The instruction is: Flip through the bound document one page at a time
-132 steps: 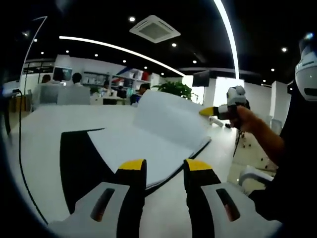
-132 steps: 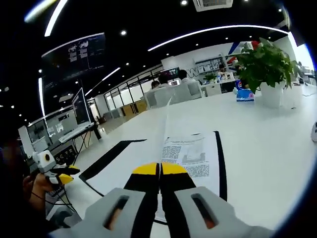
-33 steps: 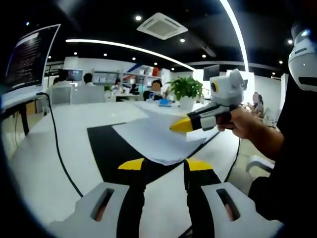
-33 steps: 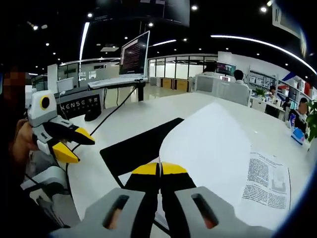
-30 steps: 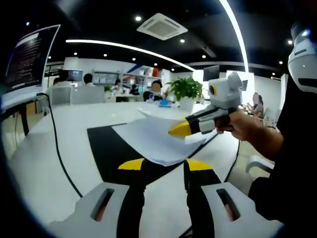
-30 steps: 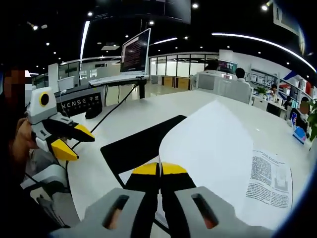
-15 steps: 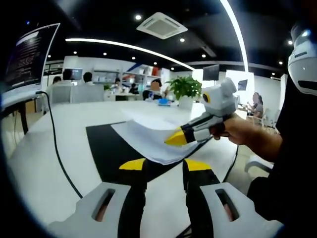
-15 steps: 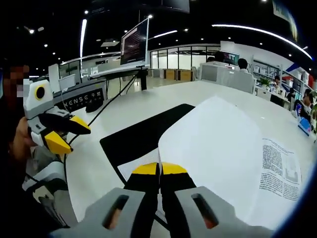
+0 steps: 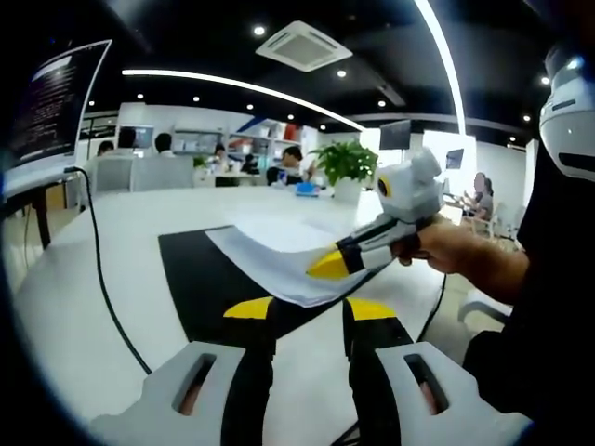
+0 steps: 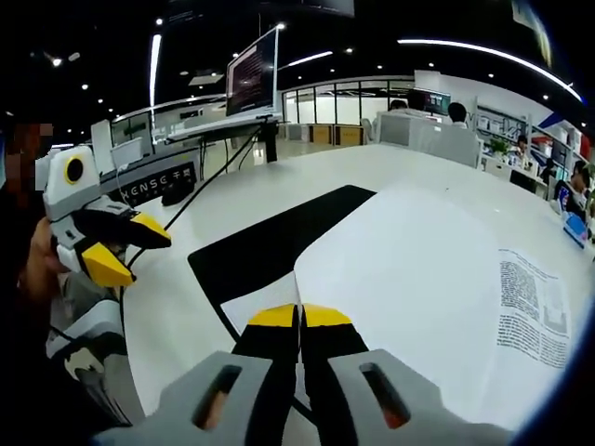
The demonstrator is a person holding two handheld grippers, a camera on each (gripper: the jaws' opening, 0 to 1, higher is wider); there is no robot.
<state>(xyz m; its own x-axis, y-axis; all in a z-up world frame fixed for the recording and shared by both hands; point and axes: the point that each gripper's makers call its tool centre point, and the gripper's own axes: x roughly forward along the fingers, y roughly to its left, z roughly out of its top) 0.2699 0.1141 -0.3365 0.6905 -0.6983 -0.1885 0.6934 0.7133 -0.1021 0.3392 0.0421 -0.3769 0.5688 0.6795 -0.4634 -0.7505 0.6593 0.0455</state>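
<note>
The bound document (image 9: 265, 253) lies open on a black mat (image 9: 191, 279) on a white table. My right gripper (image 10: 299, 318) is shut on the near edge of a white page (image 10: 418, 269), which it holds low and slightly bowed over the document's left side. A printed page (image 10: 535, 307) shows beyond it at the right. In the left gripper view the right gripper (image 9: 325, 265) comes in from the right, held by a hand, with the page pinched at its yellow tip. My left gripper (image 9: 310, 311) is open just short of the document, holding nothing; it also appears as the left gripper (image 10: 125, 246), off the table's edge.
A black cable (image 9: 98, 269) runs across the white table (image 9: 84, 279) at the left. A monitor on a stand (image 10: 253, 84) is farther back. A potted plant (image 9: 346, 163) sits at the table's far end. People sit at desks in the background.
The right gripper has carried the page from standing upright over to the left and lowered it nearly flat. Over the last second it sank a little more. The left gripper stayed open.
</note>
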